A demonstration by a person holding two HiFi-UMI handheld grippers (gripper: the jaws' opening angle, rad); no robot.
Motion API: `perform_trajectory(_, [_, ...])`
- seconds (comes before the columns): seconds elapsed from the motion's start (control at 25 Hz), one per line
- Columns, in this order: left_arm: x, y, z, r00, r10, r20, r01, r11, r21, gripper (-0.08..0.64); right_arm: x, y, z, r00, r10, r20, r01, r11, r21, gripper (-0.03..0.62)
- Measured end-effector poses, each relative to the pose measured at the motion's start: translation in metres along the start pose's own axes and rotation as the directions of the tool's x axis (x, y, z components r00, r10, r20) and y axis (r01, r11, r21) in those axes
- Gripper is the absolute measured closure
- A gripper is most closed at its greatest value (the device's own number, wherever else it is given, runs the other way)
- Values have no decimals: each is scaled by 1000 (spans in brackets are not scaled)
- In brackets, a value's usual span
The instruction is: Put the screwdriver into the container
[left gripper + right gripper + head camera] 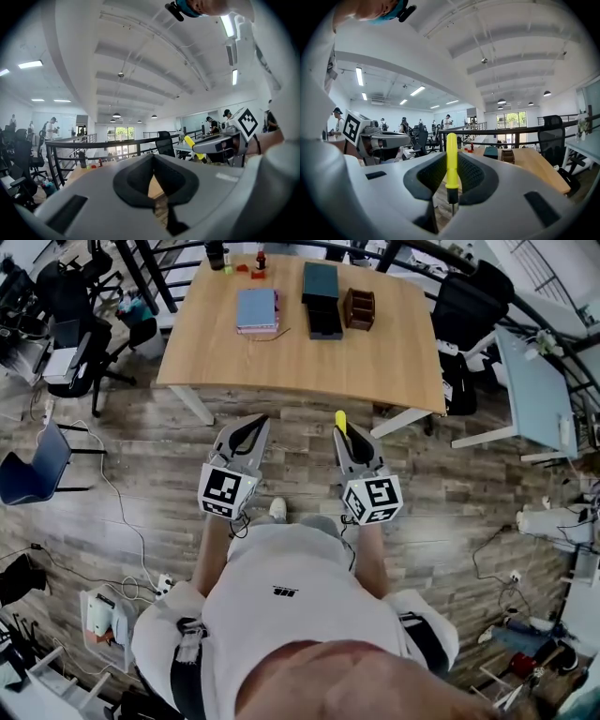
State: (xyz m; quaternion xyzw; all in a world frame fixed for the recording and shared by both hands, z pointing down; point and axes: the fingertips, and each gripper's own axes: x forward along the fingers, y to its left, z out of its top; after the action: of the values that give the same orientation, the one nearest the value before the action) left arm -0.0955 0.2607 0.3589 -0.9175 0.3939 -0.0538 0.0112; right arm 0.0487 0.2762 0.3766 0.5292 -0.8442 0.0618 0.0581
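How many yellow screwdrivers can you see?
1. The yellow screwdriver is pinched in the right gripper, with its handle pointing ahead toward the table. The small things at the table's far edge are too tiny to tell, so another could hide there.

Light wooden table (375, 362) on white legs, standing on plank floor (300, 456). On far half of tabletop: blue book (256, 309) at left, dark teal box (320, 282) touching black tray (325, 326), brown compartment box (358, 308) just right of them. At far edge: dark bottle (217, 254), small red bottle (260, 258). On floor: blue chair (36, 465), white cable (122, 512), power strip (161, 585).
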Motion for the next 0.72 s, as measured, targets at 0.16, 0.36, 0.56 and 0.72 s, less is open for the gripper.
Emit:
perform_trajectory(0.16, [7, 12, -1, 1000, -9, 4, 9, 1000, -2, 551, 11, -2, 1, 1000, -14, 1, 14, 1000, 1, 531])
perform_trajectory(0.36, [23, 23, -1, 1000, -20, 8, 20, 1000, 6, 551, 27, -12, 5, 1000, -24, 13, 24, 1000, 0, 531])
perform_trajectory(0.56, [42, 31, -6, 1000, -27, 3, 27, 1000, -1, 551, 42, -22, 8, 999, -24, 22, 24, 1000, 4, 531])
perform_trajectory(0.72, [58, 37, -7, 1000, -26, -2, 26, 1000, 5, 551, 53, -35, 10, 999, -23, 22, 23, 1000, 4, 531])
